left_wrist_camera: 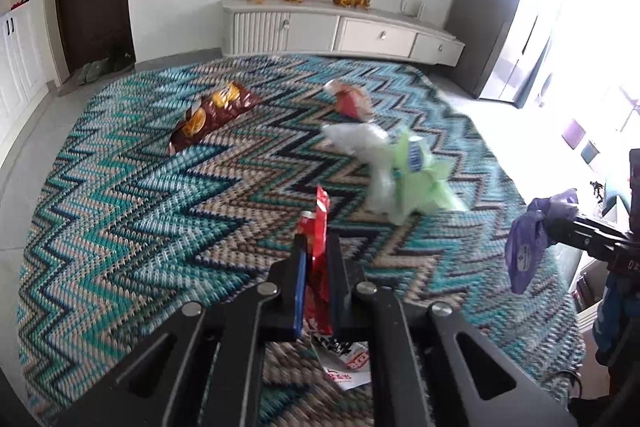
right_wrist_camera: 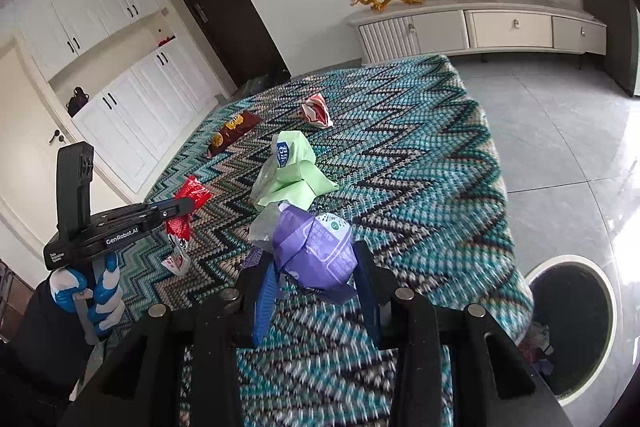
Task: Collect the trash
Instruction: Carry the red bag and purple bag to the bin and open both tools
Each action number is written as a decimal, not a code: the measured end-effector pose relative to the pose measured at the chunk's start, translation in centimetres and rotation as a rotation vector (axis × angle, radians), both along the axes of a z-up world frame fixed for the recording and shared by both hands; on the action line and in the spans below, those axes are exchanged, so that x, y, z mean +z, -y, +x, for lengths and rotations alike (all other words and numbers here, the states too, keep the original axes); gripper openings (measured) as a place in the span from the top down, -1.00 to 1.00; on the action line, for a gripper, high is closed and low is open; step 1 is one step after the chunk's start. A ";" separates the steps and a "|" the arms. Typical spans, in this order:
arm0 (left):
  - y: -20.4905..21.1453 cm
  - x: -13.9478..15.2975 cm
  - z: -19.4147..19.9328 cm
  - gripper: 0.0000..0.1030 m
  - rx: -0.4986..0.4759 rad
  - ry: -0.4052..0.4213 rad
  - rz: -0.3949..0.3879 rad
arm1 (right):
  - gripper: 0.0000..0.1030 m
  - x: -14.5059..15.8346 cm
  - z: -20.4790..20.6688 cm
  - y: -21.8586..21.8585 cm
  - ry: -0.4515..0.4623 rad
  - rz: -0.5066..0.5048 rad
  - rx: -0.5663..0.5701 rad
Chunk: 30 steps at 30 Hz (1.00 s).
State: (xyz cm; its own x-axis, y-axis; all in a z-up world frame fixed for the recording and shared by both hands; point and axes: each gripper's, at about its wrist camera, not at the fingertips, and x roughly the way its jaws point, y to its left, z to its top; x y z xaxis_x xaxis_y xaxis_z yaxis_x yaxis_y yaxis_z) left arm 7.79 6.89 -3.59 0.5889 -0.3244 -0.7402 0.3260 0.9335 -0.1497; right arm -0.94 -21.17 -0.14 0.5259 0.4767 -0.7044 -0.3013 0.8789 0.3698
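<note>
My left gripper (left_wrist_camera: 316, 247) is shut on a red snack wrapper (left_wrist_camera: 320, 227) and holds it above the zigzag rug (left_wrist_camera: 140, 187); it also shows in the right wrist view (right_wrist_camera: 188, 207). My right gripper (right_wrist_camera: 316, 267) is shut on a crumpled purple wrapper (right_wrist_camera: 316, 251), which also shows at the right of the left wrist view (left_wrist_camera: 528, 243). On the rug lie a green and clear plastic wrapper (right_wrist_camera: 292, 175), a brown chip bag (right_wrist_camera: 232, 135) and a red-white wrapper (right_wrist_camera: 318, 111). A round trash bin (right_wrist_camera: 576, 327) with some trash inside stands on the floor to my right.
A white TV cabinet (left_wrist_camera: 340, 31) with golden dragon figures stands along the far wall under a TV. A dark door (right_wrist_camera: 216, 3) and white cupboards (right_wrist_camera: 120, 67) are on the left. Grey floor tiles (right_wrist_camera: 560, 127) lie right of the rug.
</note>
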 end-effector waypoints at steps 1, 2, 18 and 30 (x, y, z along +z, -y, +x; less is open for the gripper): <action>0.4 0.7 -0.6 0.85 -0.008 0.014 -0.007 | 0.33 0.2 -0.3 0.1 0.007 0.004 -0.007; 0.6 1.3 -0.9 0.86 -0.017 0.026 -0.014 | 0.33 0.6 -0.8 0.5 0.016 0.008 -0.017; 19.2 7.3 -3.7 0.87 -0.371 0.062 -0.111 | 0.33 3.3 -7.6 13.8 0.082 0.039 -0.267; 37.2 1.6 -1.9 0.79 -0.551 -0.052 0.023 | 0.33 -1.0 -5.7 23.2 -0.016 -0.018 -0.450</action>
State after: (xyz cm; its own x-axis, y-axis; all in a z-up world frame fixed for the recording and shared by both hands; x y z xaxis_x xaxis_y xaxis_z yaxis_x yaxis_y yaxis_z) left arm 5.87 -30.31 -2.00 0.2992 -0.5575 -0.7744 0.7601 0.6298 -0.1598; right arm -6.66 -44.38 -1.13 0.6669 0.1902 -0.7205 0.1186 0.9275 0.3546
